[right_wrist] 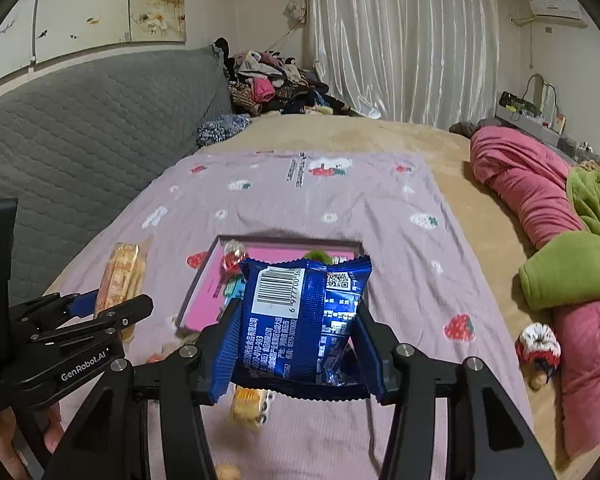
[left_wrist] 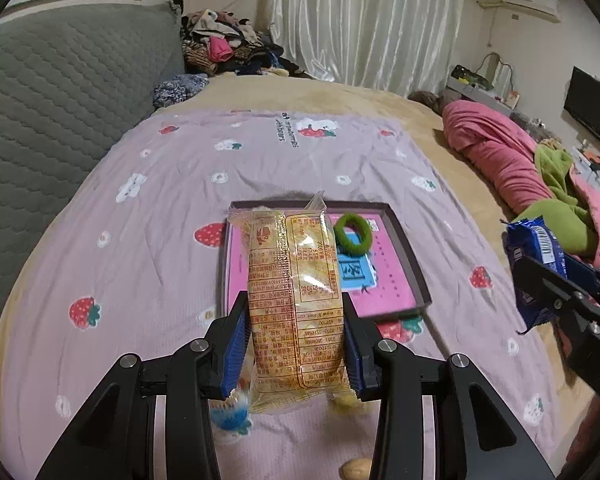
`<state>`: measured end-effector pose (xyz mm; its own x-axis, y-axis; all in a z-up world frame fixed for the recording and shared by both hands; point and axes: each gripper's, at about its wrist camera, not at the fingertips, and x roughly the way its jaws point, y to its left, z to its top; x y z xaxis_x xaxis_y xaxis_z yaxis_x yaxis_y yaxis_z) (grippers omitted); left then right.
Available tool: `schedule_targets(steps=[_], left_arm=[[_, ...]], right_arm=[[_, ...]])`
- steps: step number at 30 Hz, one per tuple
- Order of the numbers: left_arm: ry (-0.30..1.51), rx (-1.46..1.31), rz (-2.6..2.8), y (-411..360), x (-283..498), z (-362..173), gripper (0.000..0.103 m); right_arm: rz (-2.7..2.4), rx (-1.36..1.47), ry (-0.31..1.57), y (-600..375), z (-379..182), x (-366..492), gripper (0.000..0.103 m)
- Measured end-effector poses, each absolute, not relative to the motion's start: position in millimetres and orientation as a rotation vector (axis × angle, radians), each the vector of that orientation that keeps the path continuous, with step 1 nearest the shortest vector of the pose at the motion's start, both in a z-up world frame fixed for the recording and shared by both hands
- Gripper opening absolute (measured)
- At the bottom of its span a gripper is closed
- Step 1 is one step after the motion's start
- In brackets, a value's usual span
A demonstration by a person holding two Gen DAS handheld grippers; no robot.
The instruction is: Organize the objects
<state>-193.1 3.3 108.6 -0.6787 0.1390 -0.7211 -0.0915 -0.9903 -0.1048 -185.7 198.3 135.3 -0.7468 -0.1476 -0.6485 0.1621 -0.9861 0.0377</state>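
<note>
My left gripper [left_wrist: 296, 312] is shut on a yellow snack packet [left_wrist: 292, 280], held above the near edge of a shallow box lid with a pink inside [left_wrist: 396, 248]. A green hair tie [left_wrist: 353, 233] lies in the lid. My right gripper [right_wrist: 300, 320] is shut on a blue snack packet [right_wrist: 300, 316], held in front of the same lid [right_wrist: 204, 300]; a red wrapped candy [right_wrist: 233, 258] lies in it. In the left wrist view the right gripper [left_wrist: 548, 276] and the blue packet [left_wrist: 528, 248] show at right. In the right wrist view the left gripper [right_wrist: 100, 308] and the yellow packet [right_wrist: 120, 276] show at left.
All rests on a lilac strawberry-print cloth [left_wrist: 140, 240] on a bed. Small items lie near me: a blue-white thing [left_wrist: 232, 412], a yellow packet [right_wrist: 248, 400], nuts [left_wrist: 356, 469]. A grey headboard [left_wrist: 60, 100] is left; pink and green bedding [left_wrist: 520, 168] is right; a red-white knit thing [right_wrist: 538, 346] lies by it.
</note>
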Motion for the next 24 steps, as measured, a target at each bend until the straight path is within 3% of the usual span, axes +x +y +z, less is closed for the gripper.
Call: schedule_targets(steps=[9,24], left_arm=[[-0.070,-1.204,2.787,-2.7,-231.7,99.4,0.043],[-0.082,-1.275,2.739,10.3,-288.2,33.6,0.043]], right_arm=[[-2.780,1.015,0.037,196.2,124.5,-223.0,0.052],[-2.733,1.075,0.004,193.8,63.3,-274.8,0.052]])
